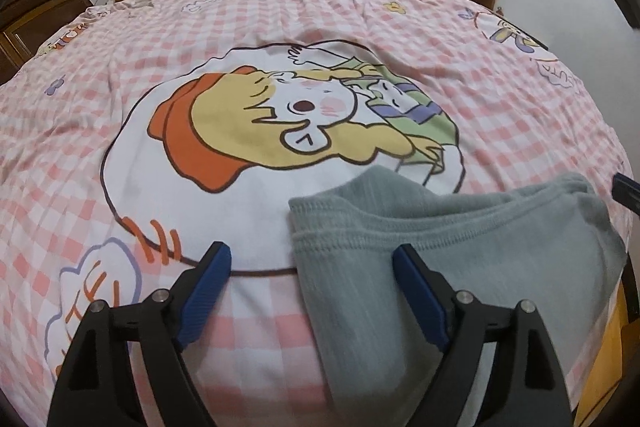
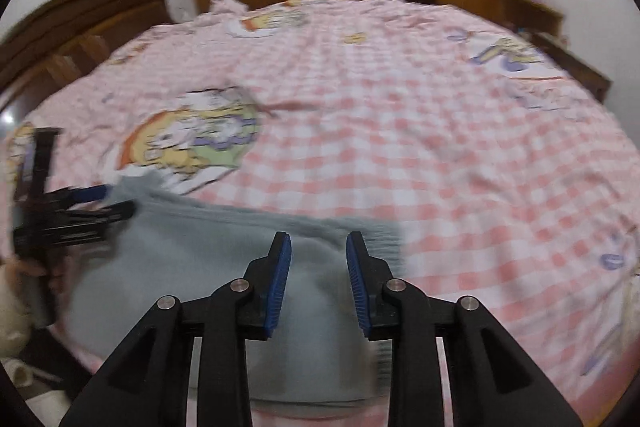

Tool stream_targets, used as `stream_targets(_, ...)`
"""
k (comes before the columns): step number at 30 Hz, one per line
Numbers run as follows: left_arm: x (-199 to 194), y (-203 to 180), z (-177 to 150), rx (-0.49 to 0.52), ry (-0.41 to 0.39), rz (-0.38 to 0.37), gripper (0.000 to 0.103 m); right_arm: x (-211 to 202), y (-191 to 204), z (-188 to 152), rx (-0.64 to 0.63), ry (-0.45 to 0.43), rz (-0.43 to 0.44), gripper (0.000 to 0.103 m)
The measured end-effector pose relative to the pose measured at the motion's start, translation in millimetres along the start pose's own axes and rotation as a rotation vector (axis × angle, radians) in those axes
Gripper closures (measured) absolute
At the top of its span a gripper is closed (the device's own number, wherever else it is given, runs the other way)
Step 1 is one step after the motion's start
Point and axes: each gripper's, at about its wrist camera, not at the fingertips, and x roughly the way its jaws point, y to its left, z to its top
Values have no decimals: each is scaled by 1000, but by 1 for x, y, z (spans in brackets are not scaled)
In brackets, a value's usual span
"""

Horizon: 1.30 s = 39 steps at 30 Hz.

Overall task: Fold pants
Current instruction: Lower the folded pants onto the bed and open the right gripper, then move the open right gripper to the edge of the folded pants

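Pants (image 1: 452, 243) grey, folded, flat on bed (image 1: 120, 131) with pink check cover. Left claw (image 1: 312, 291) released, jaws wide, nothing gripped; pants edge under its right finger. Right claw (image 2: 318, 279) above pants, jaws partly apart, nothing between pads. Left claw seen at its far left.

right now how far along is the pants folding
Mostly done: the grey pants already lie in a compact stack of layers on the checked bedcover. Nothing is in hand; the left gripper and right gripper both hover open above them. At most a last tidy or fold seems left.
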Motion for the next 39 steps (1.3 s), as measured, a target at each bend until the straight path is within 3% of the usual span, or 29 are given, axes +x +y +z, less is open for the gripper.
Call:
stream_targets(2, 3, -1, 1, 11, 2, 7, 12, 12, 5, -1, -6, 33, 36, 74)
stream_targets(5, 7, 1, 2, 19, 11, 2, 9, 46, 0, -9, 12, 116, -30, 79)
stream_targets(7, 10, 4, 3, 16, 17, -8, 7, 58, -10, -14, 38, 112, -50, 89)
stream_targets(11, 11, 4, 8, 46, 23, -14, 6, 44, -10, -14, 88, 98, -76, 89)
stream_targets(14, 3, 6, 10, 42, 28, -27, 8, 28, -1, -14, 89, 100, -95, 84)
stream_targets(17, -13, 9, 4, 24, 37, -46, 10, 7, 16, -19, 80, 85, -48, 82)
stream_targets(20, -32, 11, -10, 4, 44, -87, 10, -7, 35, -28, 71, 66, -4, 73)
stream_targets(25, -56, 11, -47, -19, 82, -154, 10, 4, 62, -52, 50, 102, -6, 70)
stream_targets(27, -56, 7, -61, -2, 92, -128, 10, 18, 64, -68, 77, 146, -4, 68)
stream_targets(30, -51, 2, -76, 35, 106, -74, 9, 24, 65, -82, 95, 132, -14, 65)
stream_targets(34, -51, -6, -84, 83, 85, -29, 9, 23, 69, -81, 98, 162, -26, 61)
stream_targets(36, -53, -3, -85, 60, 94, -40, 10, 18, 74, -79, 103, 185, -41, 61)
stream_targets(39, -60, 2, -92, 19, 119, -94, 10, 8, 85, -76, 109, 173, 8, 61)
